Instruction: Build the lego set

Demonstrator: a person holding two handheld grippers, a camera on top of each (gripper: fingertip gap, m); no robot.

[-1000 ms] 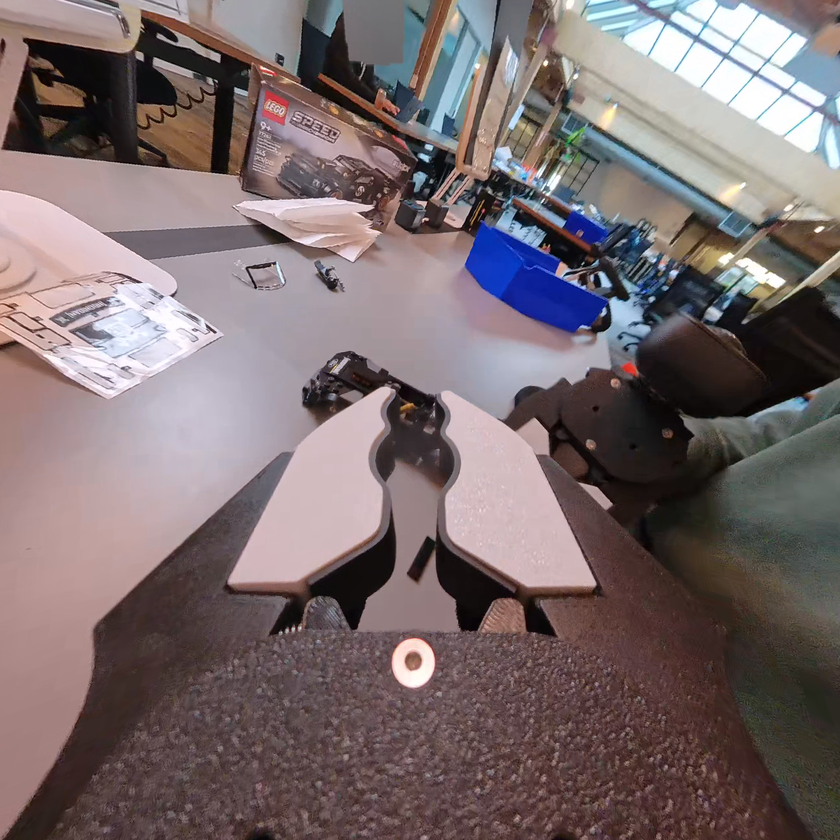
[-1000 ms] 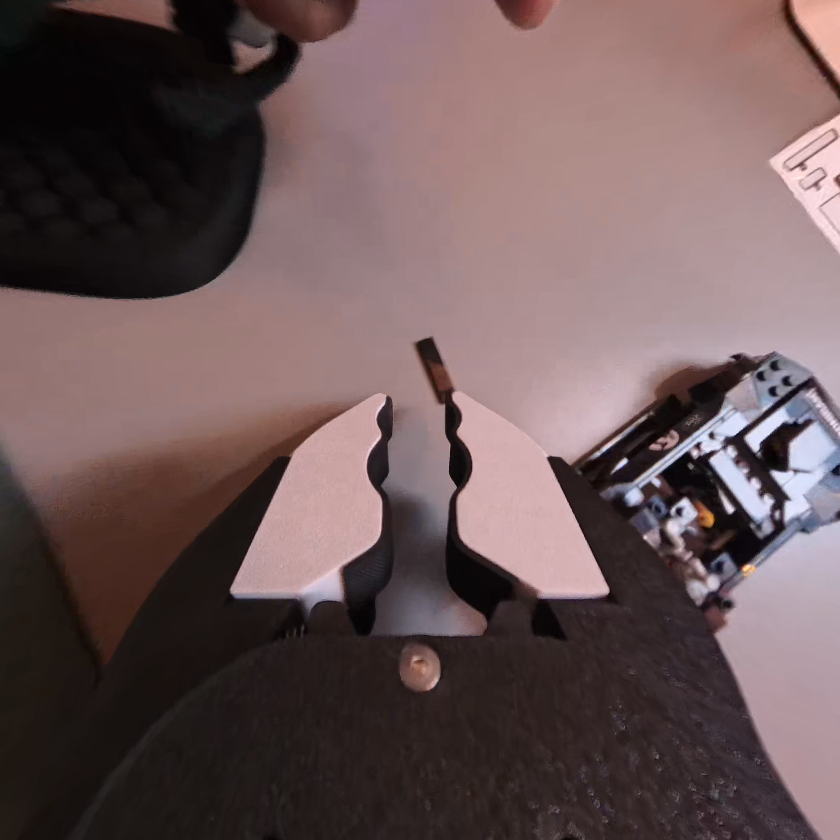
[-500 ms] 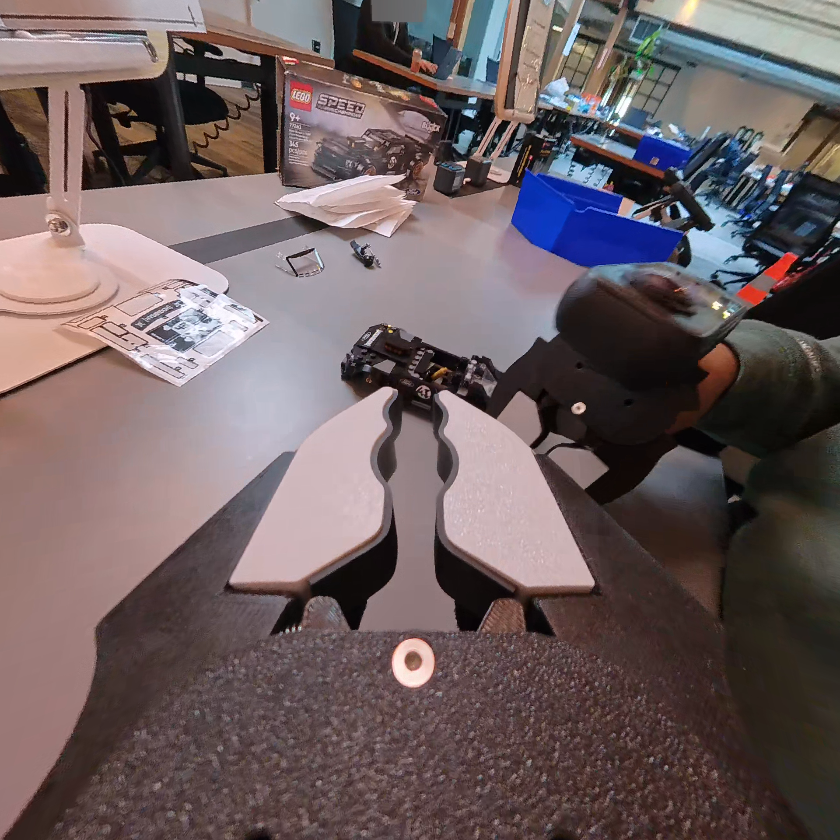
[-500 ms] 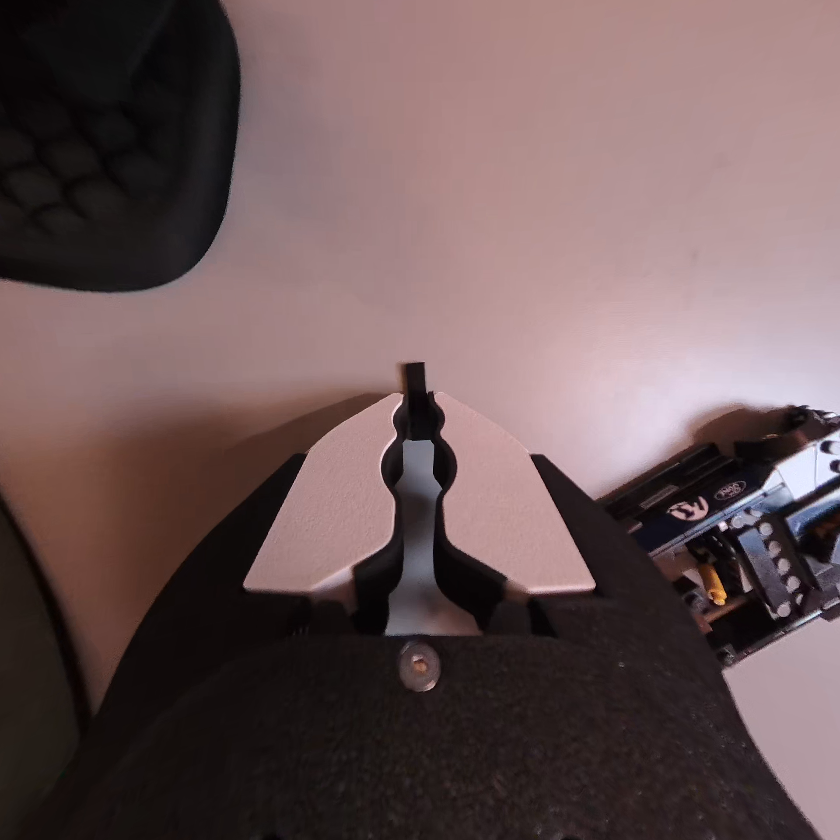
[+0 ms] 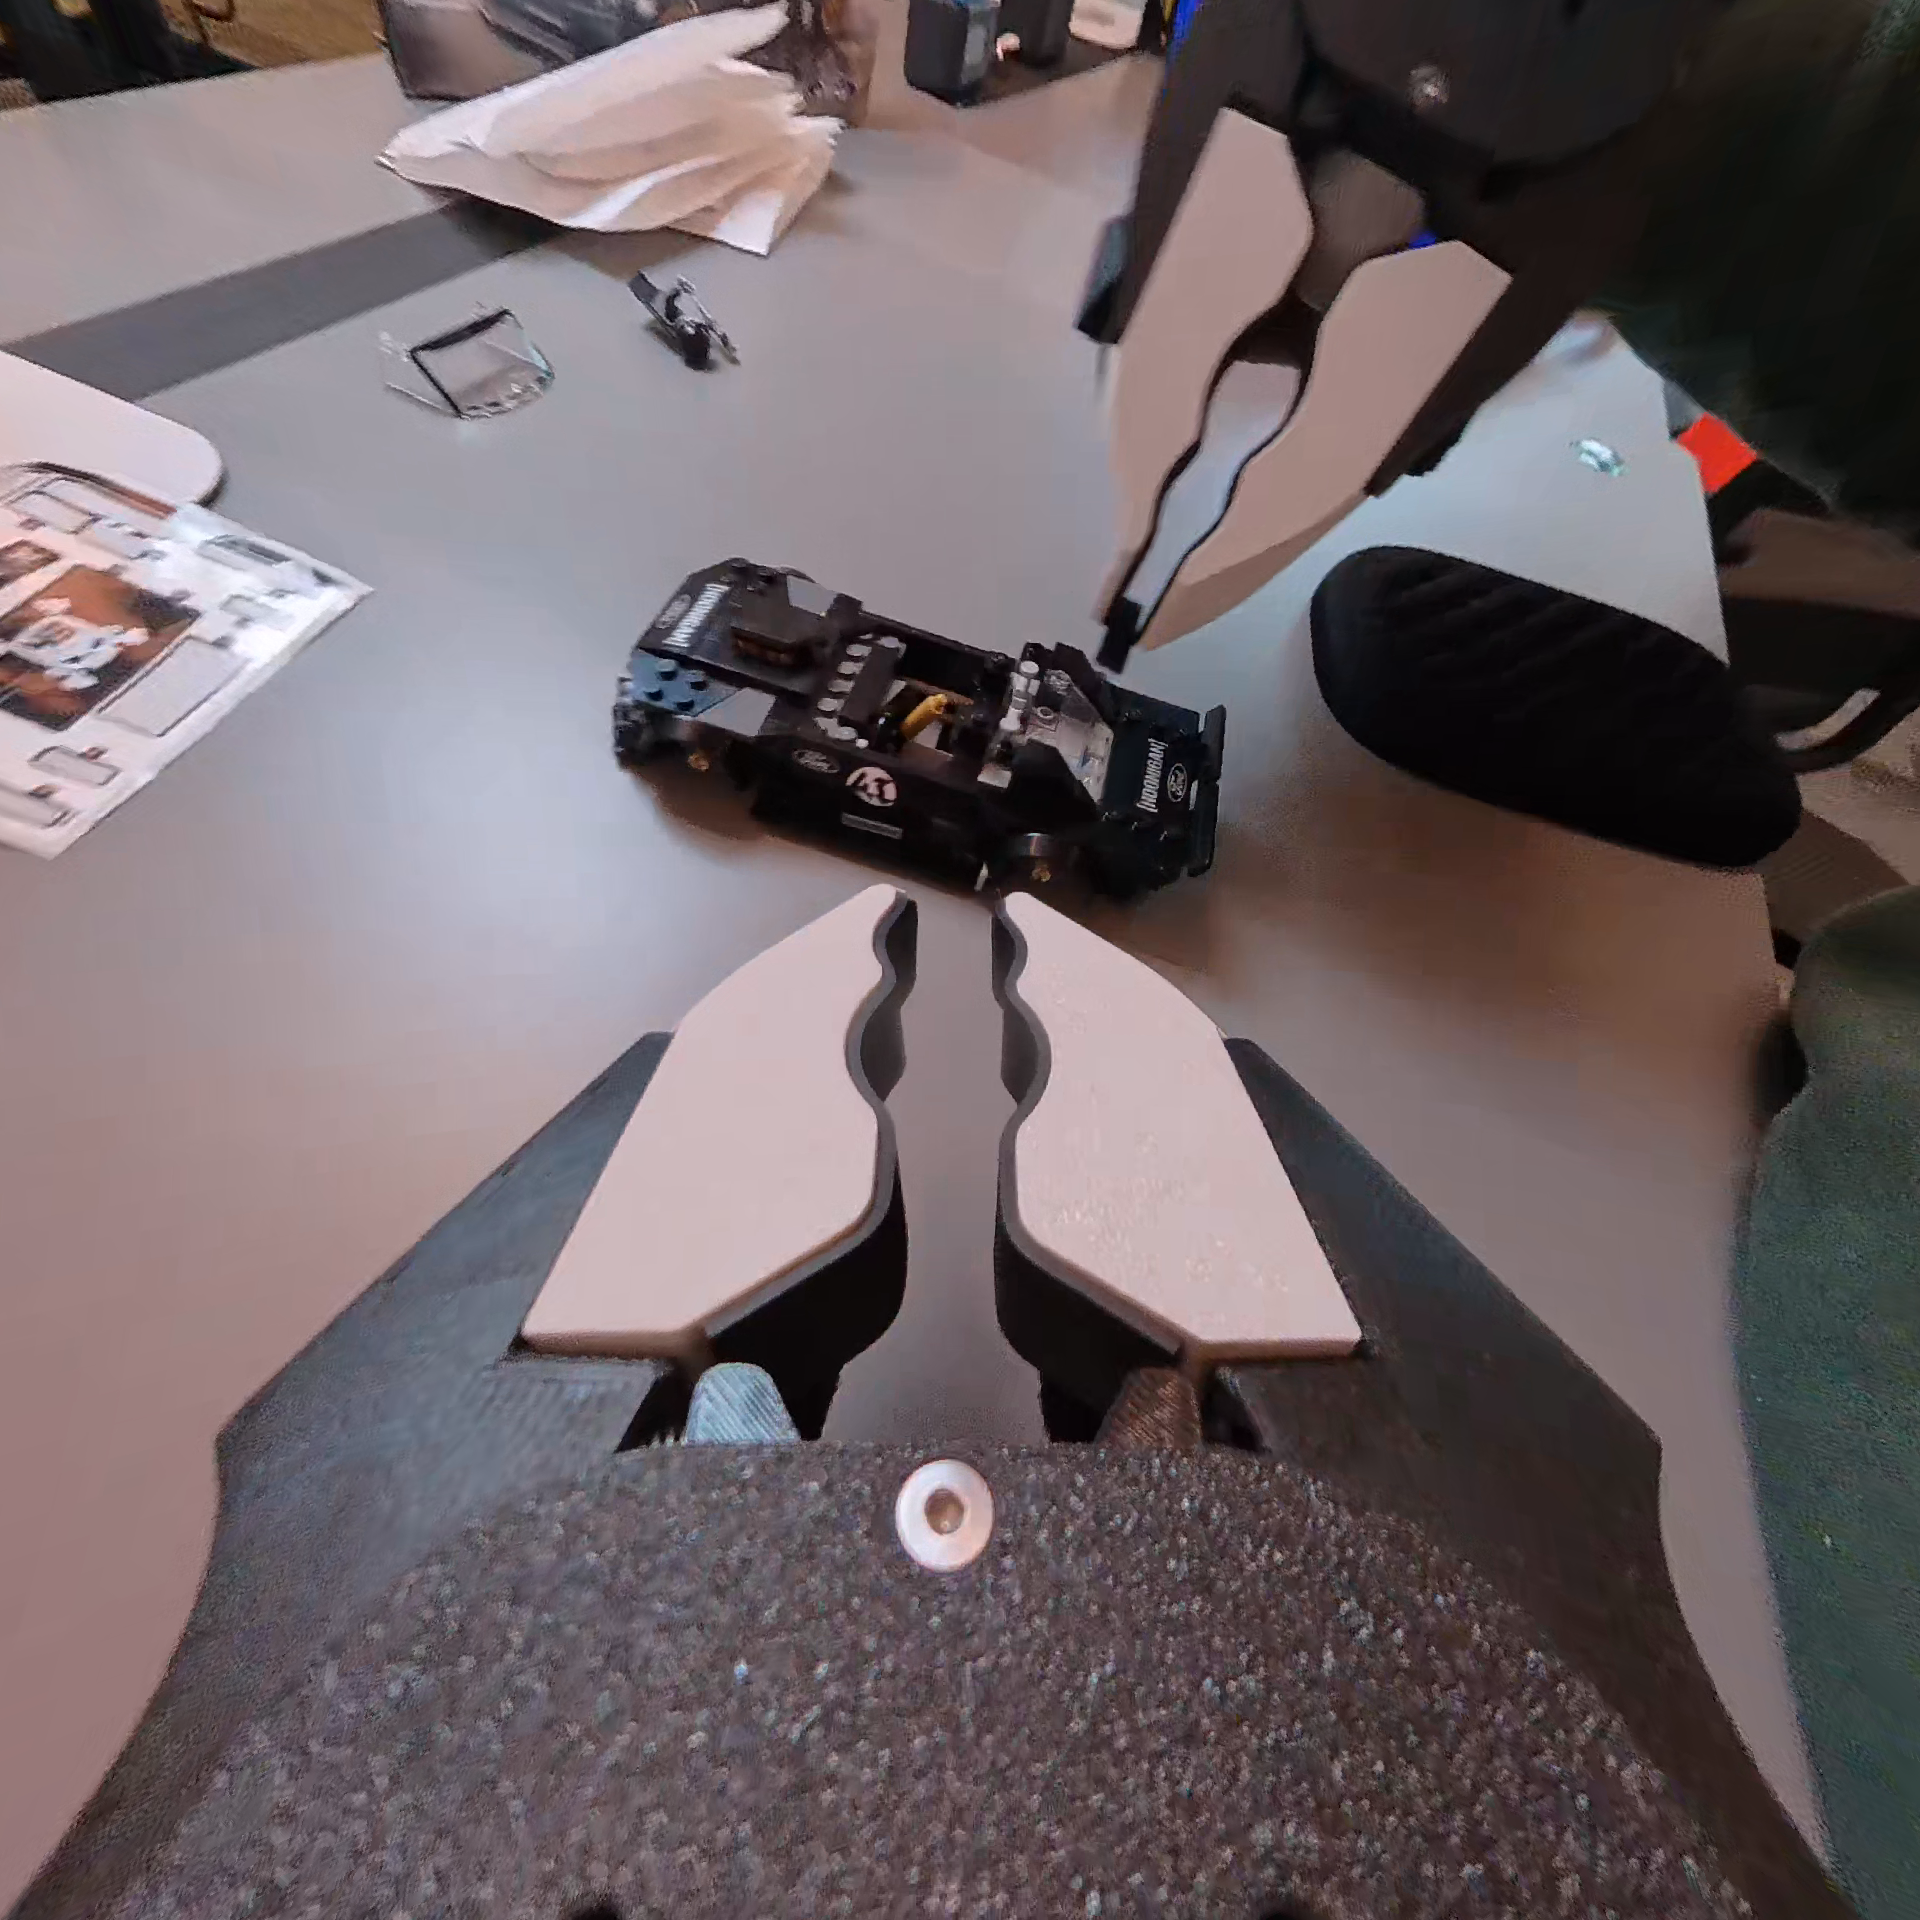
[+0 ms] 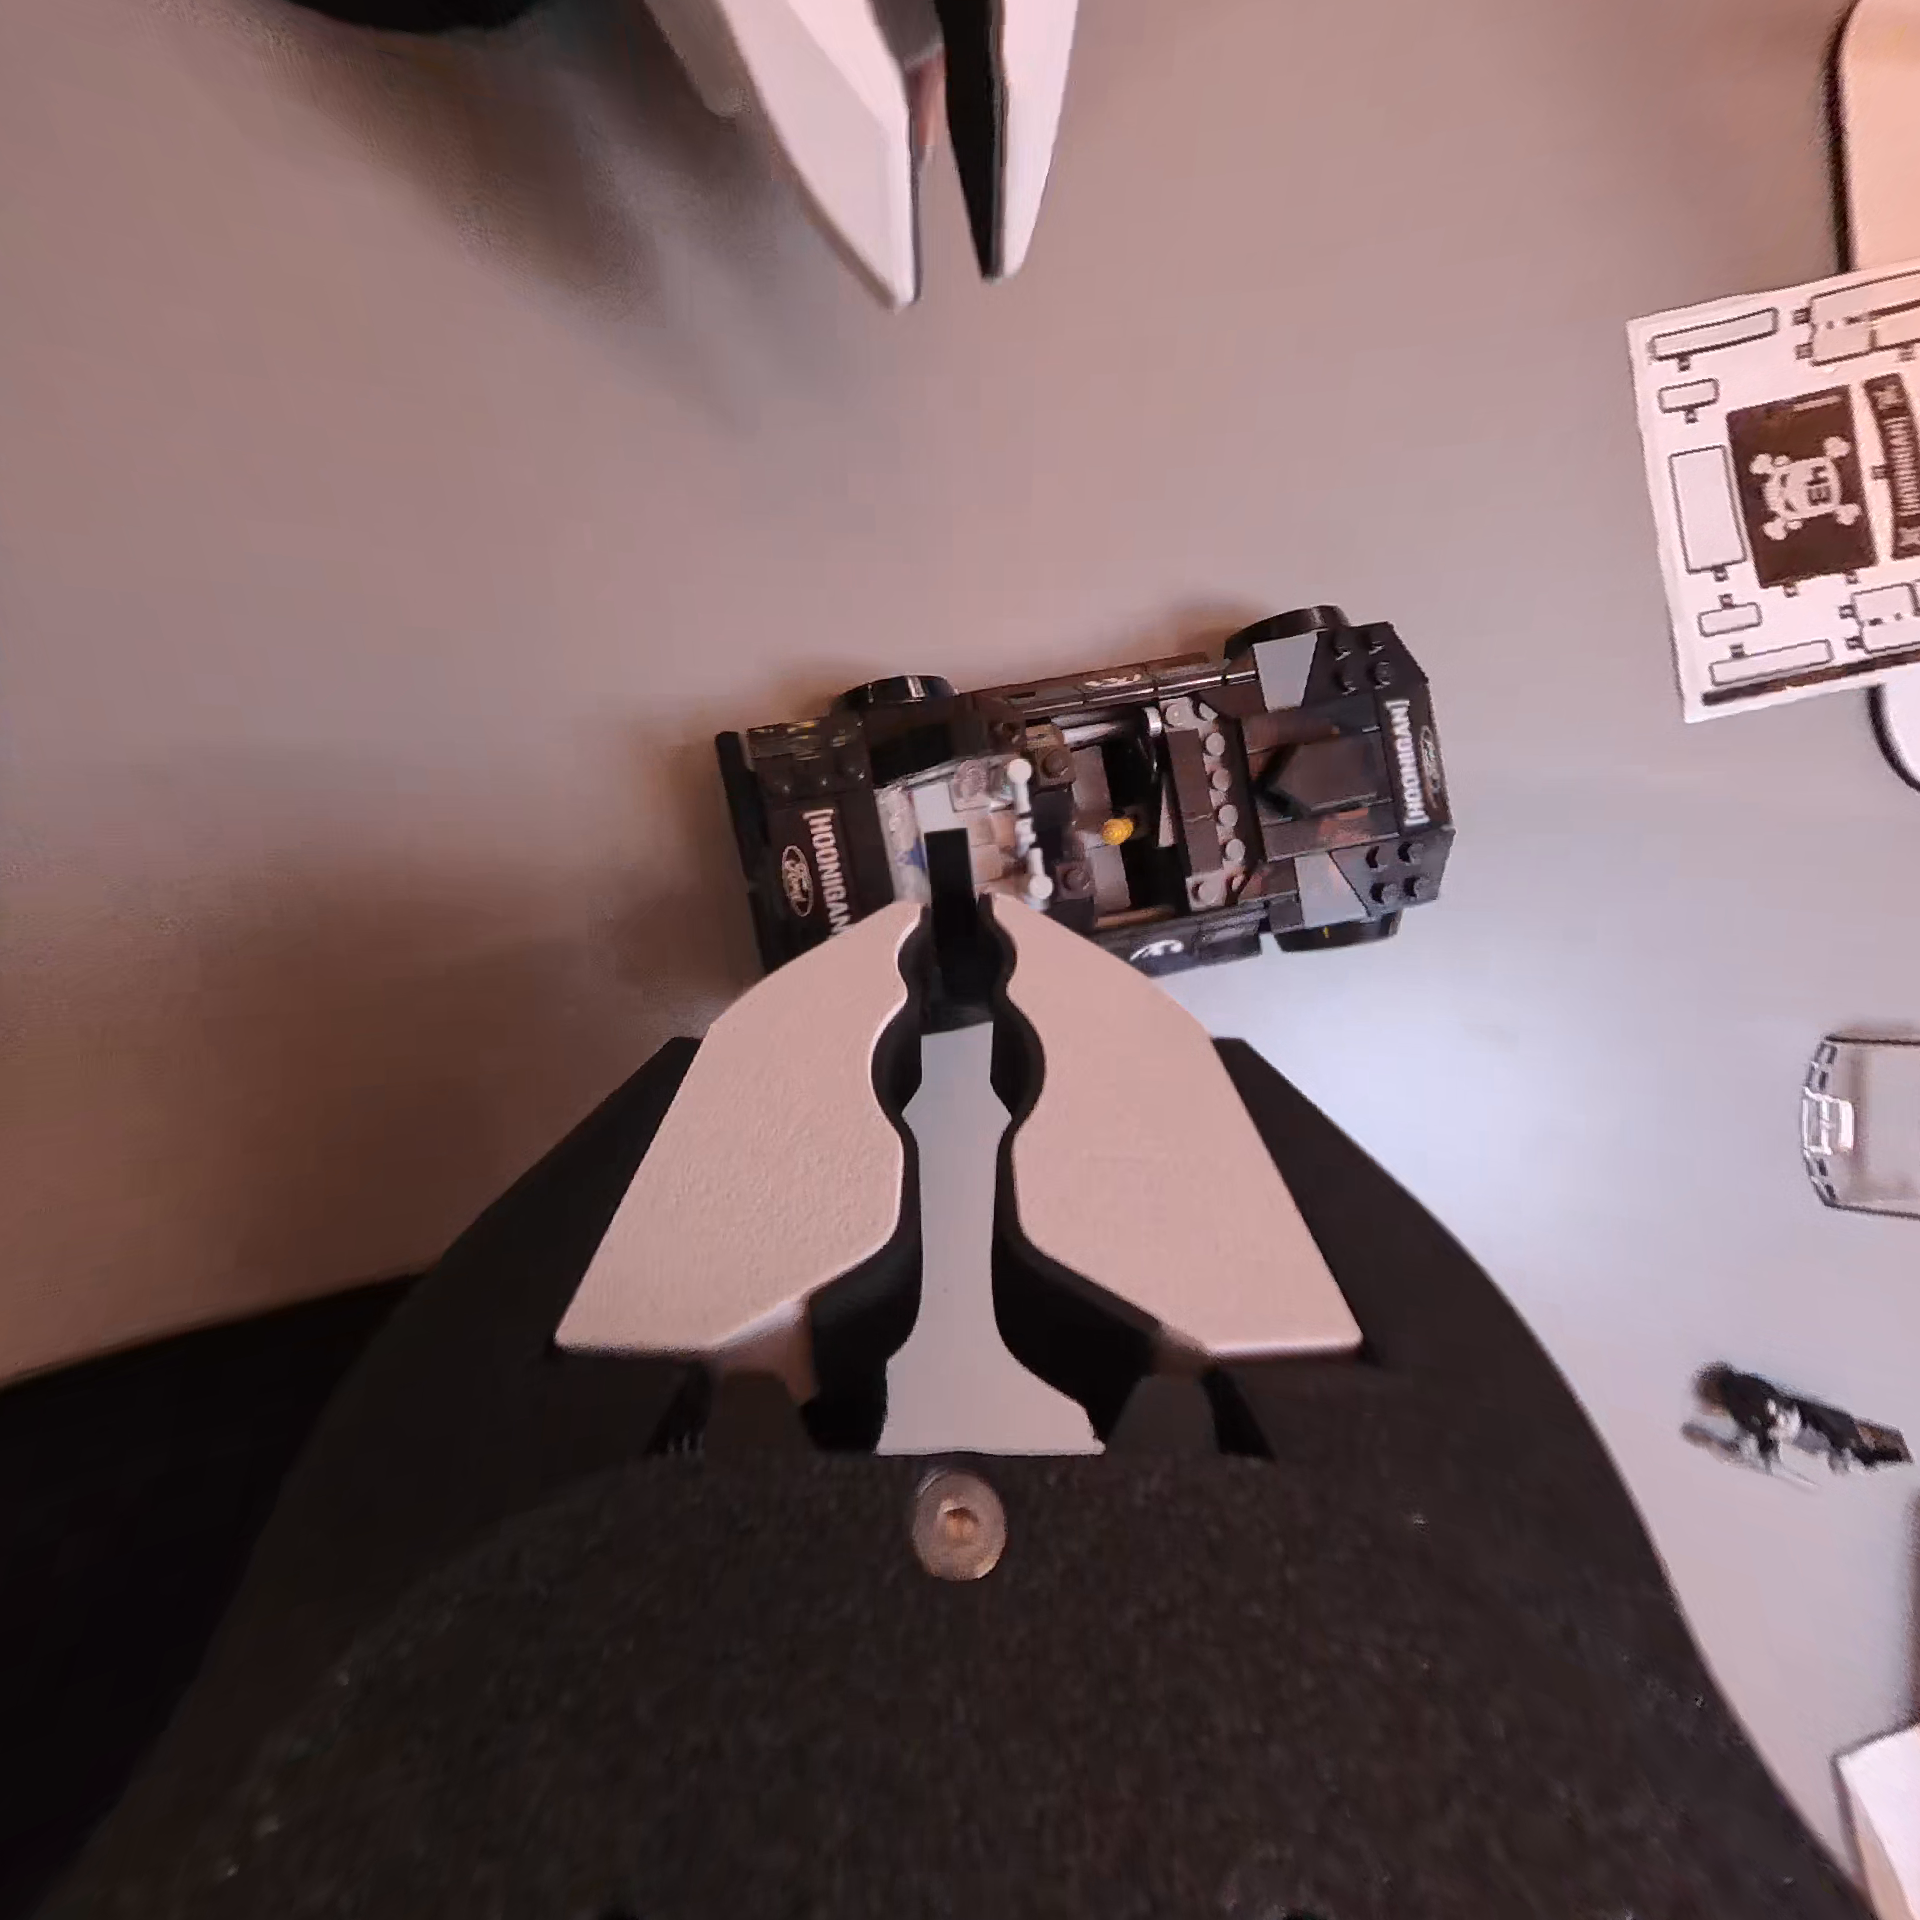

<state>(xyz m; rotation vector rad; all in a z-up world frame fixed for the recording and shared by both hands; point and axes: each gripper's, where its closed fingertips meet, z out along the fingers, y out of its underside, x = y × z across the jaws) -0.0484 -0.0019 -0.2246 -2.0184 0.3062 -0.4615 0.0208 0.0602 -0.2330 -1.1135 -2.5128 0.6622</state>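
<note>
Pinching a thin black plastic strip (image 6: 951,914) at its rear end, the right gripper (image 6: 958,914) hangs over the half-built black brick car (image 6: 1081,805) at twelve o'clock. Light and stiff, the strip probably twists easily; the left gripper (image 5: 951,920) waits slightly parted, empty.

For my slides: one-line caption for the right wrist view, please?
Right gripper shut on a thin black piece, above the rear of the part-built black car.

Glossy plastic lego car (image 5: 925,732); matt smooth grey table (image 5: 312,987); grainy black tool body, matt pale fingers (image 5: 769,1122)
</note>
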